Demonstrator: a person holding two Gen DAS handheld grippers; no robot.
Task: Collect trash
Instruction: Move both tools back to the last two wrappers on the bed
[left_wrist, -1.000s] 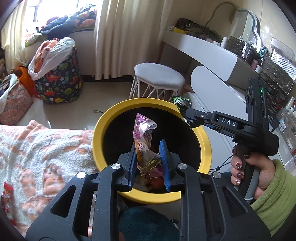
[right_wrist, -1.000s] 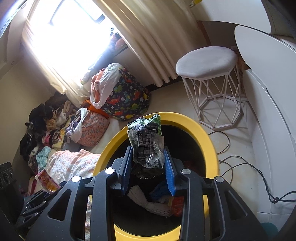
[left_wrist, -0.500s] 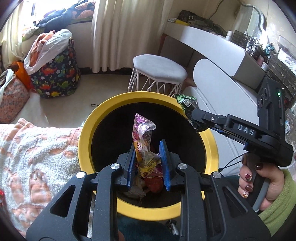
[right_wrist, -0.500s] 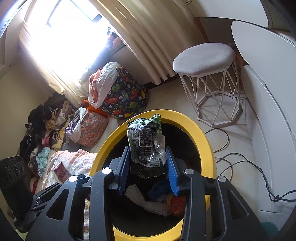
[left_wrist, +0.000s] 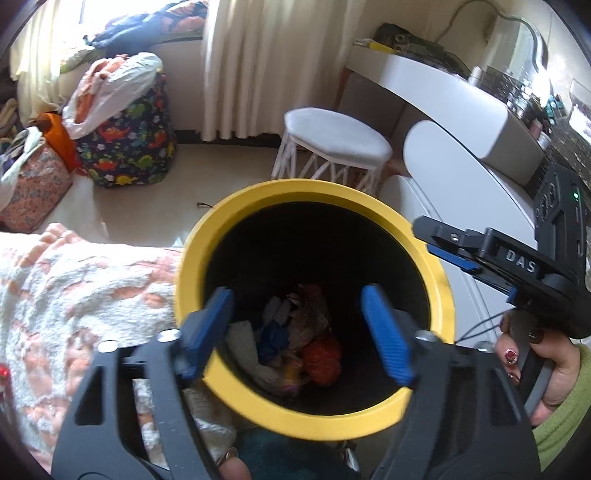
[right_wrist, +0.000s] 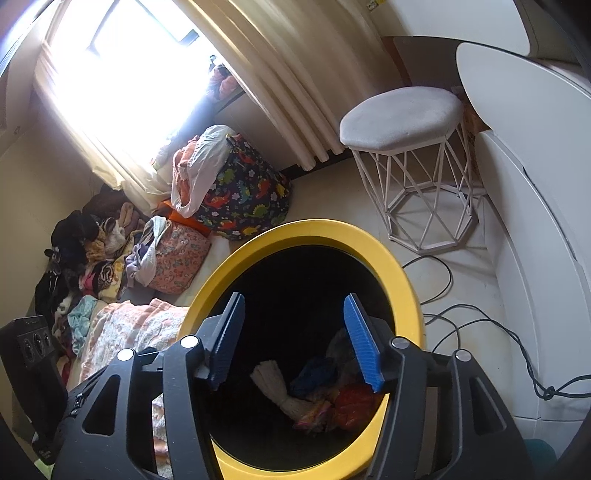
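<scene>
The left tool (left_wrist: 295, 332) stands with its blue pads wide apart and nothing between them; its jaws have just been opening. The right tool (right_wrist: 295, 339) is likewise parted and empty, its jaws also having just been opening. Both hang directly over the mouth of the yellow-rimmed bin (left_wrist: 314, 192), pointing down into it.

The trash (left_wrist: 299, 339) lies at the bottom of the bin, straight below both tools: a heap of crumpled wrappers, a red-orange piece, something blue and a white wad. No wrapper can be seen caught on either pad or on the rim.

In the left view the right tool enters from the right edge, held by a hand (left_wrist: 532, 354) in a green sleeve, its tip just above the far right of the rim.

Judgement: the drop appears complete. The next move turns on lifting both tools clear of the rim. A fleecy blanket (left_wrist: 74, 280) lies just beside the bin on its left.
</scene>
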